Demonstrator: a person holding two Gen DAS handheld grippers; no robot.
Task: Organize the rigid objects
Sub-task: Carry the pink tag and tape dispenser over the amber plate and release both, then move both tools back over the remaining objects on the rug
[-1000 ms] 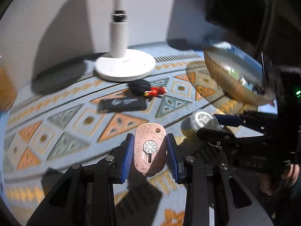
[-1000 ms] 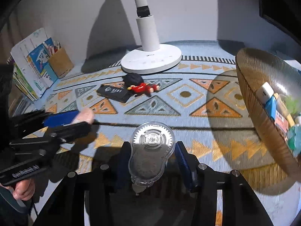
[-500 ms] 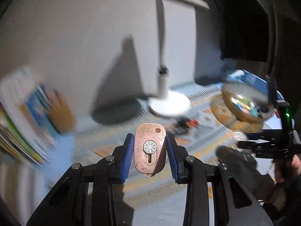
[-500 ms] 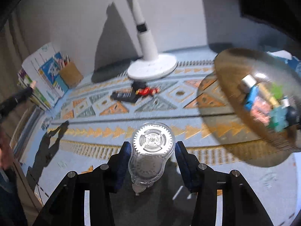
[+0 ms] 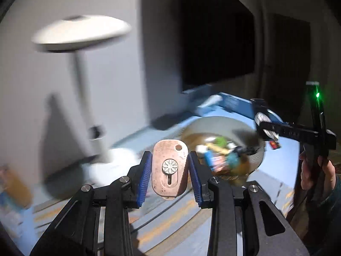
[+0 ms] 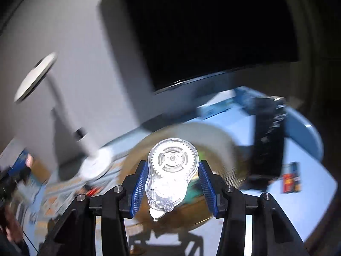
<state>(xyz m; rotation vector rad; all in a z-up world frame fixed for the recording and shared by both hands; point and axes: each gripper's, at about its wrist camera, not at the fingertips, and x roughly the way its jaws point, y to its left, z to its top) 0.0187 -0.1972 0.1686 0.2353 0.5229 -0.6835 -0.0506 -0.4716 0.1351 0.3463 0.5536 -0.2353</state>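
My left gripper [image 5: 169,176] is shut on a pink utility knife [image 5: 169,169] with a white round slider, held up in the air. The amber ribbed bowl [image 5: 251,151] with several small colourful items lies just beyond it to the right. My right gripper [image 6: 172,180] is shut on a clear correction tape dispenser [image 6: 171,170] with white gears, held above the same bowl [image 6: 223,149]. The right gripper also shows in the left wrist view [image 5: 266,125], above the bowl's right rim. Both views are blurred.
A white desk lamp [image 5: 81,29] stands left of the bowl on the patterned mat [image 5: 170,219]. A dark monitor [image 6: 208,25] fills the back. A black object [image 6: 268,145] and a small blue box [image 6: 292,178] sit right of the bowl. Books [image 5: 10,192] stand far left.
Both grippers have risen from the mat and swung right toward the bowl, still gripping their items. The views tilted upward to show the lamp head and monitor.
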